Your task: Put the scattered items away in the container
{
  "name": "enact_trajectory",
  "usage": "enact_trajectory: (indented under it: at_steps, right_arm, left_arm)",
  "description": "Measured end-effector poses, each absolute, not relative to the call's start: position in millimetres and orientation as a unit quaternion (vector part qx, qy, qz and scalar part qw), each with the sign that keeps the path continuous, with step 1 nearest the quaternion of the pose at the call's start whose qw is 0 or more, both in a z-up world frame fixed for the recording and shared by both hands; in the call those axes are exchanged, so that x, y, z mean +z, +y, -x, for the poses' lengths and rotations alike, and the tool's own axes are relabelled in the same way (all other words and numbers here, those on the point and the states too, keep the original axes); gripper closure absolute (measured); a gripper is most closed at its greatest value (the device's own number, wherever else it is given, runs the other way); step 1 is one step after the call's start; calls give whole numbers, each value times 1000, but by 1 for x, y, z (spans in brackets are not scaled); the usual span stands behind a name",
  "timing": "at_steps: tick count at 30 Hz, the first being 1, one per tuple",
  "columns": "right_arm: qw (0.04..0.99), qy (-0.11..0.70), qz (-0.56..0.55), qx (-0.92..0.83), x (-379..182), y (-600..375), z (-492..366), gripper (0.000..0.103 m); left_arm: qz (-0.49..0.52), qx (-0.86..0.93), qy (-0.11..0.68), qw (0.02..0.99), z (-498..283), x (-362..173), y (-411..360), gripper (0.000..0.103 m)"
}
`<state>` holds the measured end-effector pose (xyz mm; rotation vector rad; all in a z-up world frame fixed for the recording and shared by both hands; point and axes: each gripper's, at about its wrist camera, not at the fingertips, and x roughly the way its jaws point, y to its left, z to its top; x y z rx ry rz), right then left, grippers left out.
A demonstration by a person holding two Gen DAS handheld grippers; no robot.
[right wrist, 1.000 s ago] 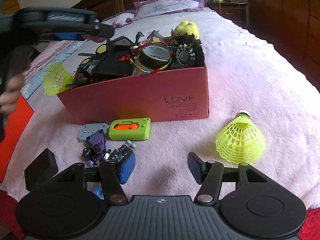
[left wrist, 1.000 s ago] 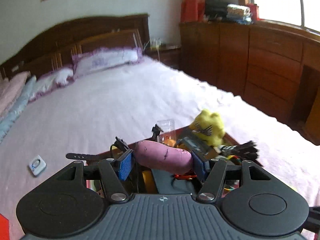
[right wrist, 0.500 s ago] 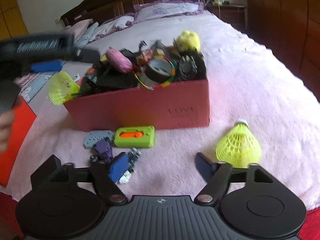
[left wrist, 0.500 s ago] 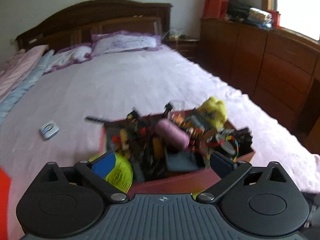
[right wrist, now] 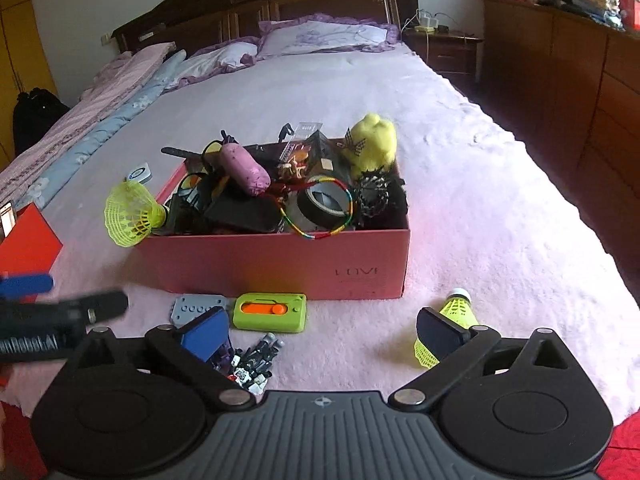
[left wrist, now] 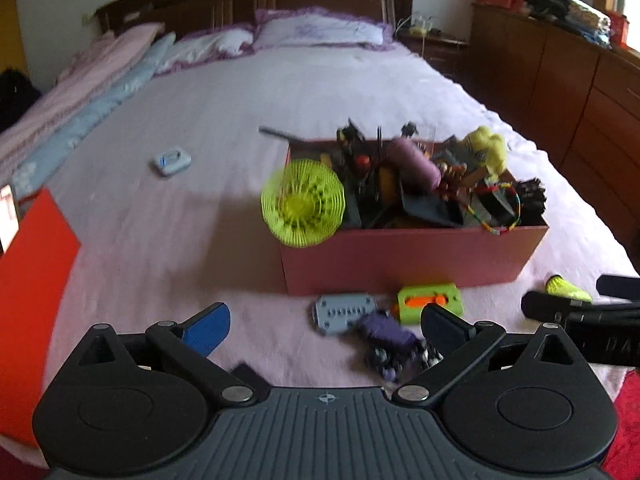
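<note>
The overfilled pink cardboard box (right wrist: 280, 264) is sitting mid-bed on the pale pink bedspread (right wrist: 500, 216) with open bedding lying all around it, while the left tongs (left wrist: 326, 322) are gaping wide and empty and the right tongs (right wrist: 322, 330), also empty, are opening before the loose yellow-green plastic shuttlecock (right wrist: 458, 312).

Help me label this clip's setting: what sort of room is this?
A bedroom, most likely in a home: a large bed with pillows against a wooden headboard, and a nightstand beside it.
</note>
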<state>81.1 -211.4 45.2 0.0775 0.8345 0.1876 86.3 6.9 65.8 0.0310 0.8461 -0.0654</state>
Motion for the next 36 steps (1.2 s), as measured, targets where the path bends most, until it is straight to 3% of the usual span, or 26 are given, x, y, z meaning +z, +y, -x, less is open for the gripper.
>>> enact_trajectory:
  at_steps: [36]
  right_arm:
    - [913, 396, -21, 96, 62, -202, -67, 1]
  left_arm:
    - [-15, -12, 412, 911, -69, 74, 10, 0]
